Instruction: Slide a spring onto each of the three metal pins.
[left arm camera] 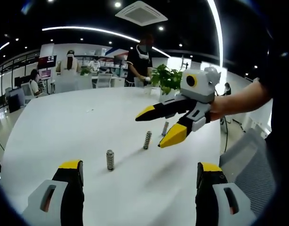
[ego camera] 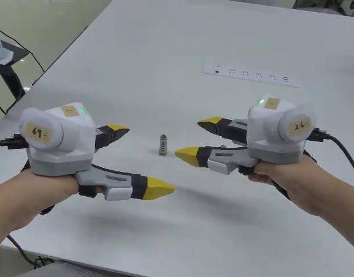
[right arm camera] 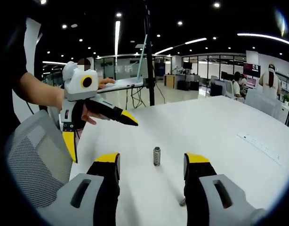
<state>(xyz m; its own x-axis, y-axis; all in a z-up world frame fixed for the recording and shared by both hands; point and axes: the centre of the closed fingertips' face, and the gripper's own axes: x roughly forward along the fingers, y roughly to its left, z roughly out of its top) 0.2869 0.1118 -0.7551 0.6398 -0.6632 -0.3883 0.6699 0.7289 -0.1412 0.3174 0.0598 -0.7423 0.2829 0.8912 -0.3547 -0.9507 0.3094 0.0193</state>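
A small upright spring [ego camera: 163,144] stands on the white table [ego camera: 165,52], between the two grippers. In the left gripper view three upright springs stand in a row: the near one [left arm camera: 110,160], the middle one [left arm camera: 147,140] and the far one [left arm camera: 165,128]. I cannot tell whether pins are inside them. My left gripper [ego camera: 139,158] is open with nothing between its jaws, and the near spring lies just ahead of it [left arm camera: 139,172]. My right gripper [ego camera: 197,138] is open too, facing the left one, with a spring [right arm camera: 156,156] ahead of it [right arm camera: 151,160].
A white power strip [ego camera: 249,74] lies on the far side of the table. A small metal piece [right arm camera: 182,202] sits low beside my right jaw. A grey mesh chair [right arm camera: 36,160] stands by the table edge. People sit and stand at desks in the background.
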